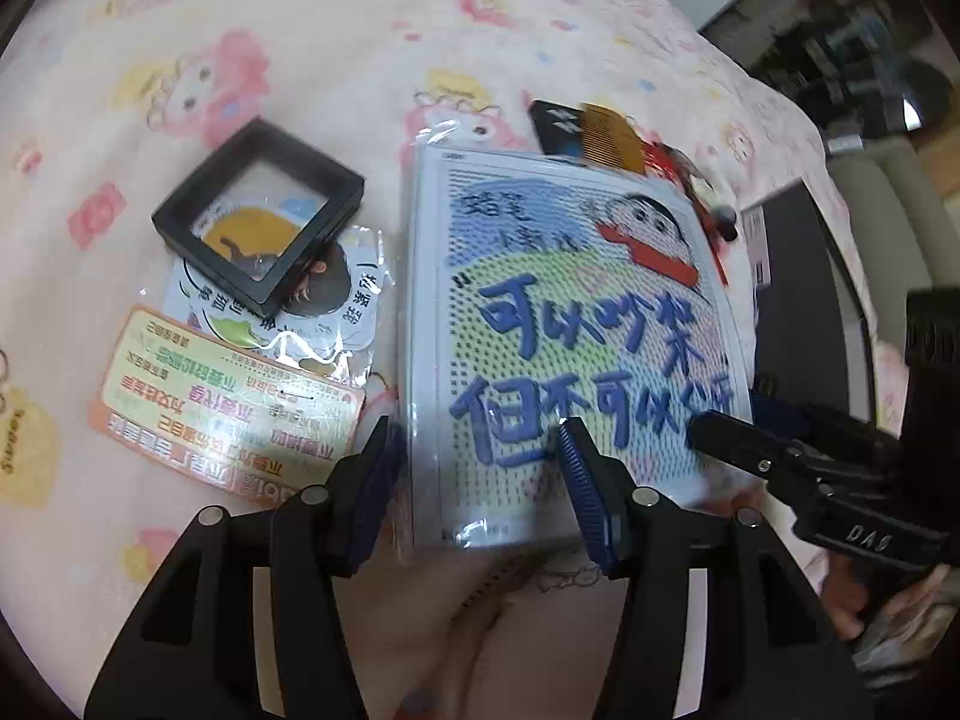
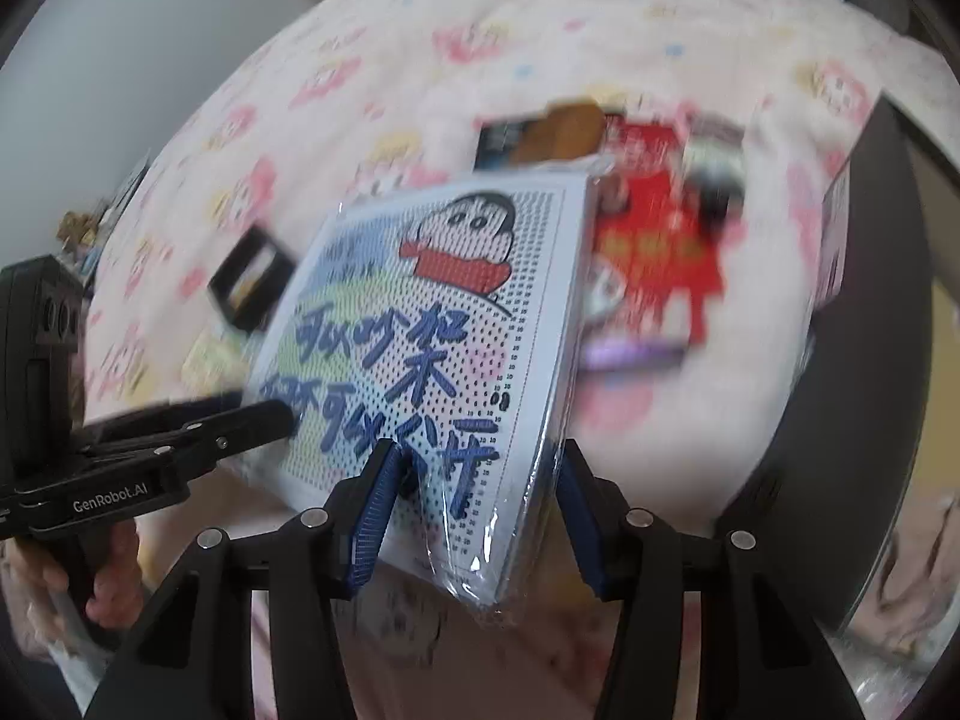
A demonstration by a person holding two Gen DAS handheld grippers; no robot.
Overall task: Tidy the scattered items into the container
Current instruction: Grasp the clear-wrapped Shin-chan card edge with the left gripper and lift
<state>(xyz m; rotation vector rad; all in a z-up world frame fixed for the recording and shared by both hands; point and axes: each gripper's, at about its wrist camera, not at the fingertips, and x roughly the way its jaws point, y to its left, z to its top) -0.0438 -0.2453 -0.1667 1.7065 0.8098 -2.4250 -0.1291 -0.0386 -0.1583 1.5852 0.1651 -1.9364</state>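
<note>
On the blanket (image 1: 300,30) in front of me lies the pack (image 1: 570,300), a plastic-wrapped board with a cartoon face and blue lettering, and I place everything else from it. My left gripper (image 1: 477,465) stands over its near left corner with the jaws apart: one pad sits just outside the pack's left edge and the other over its printed face, neither pressing. My right gripper (image 2: 477,480) has the pack's right edge between its pads. That side looks tilted up, but the picture is blurred and I cannot tell whether the pads are clamped on it.

Left of the pack a black frame (image 1: 258,210) rests on a sticker sheet (image 1: 336,324), with an orange card (image 1: 228,414) nearer me. Beyond the pack's far edge a brown comb (image 1: 612,138) lies across a dark card (image 1: 558,126). To its right are red items (image 2: 654,240). Further right, at the blanket's edge, stands a dark box (image 2: 870,300). A hand (image 2: 108,588) holds the left gripper's handle.
</note>
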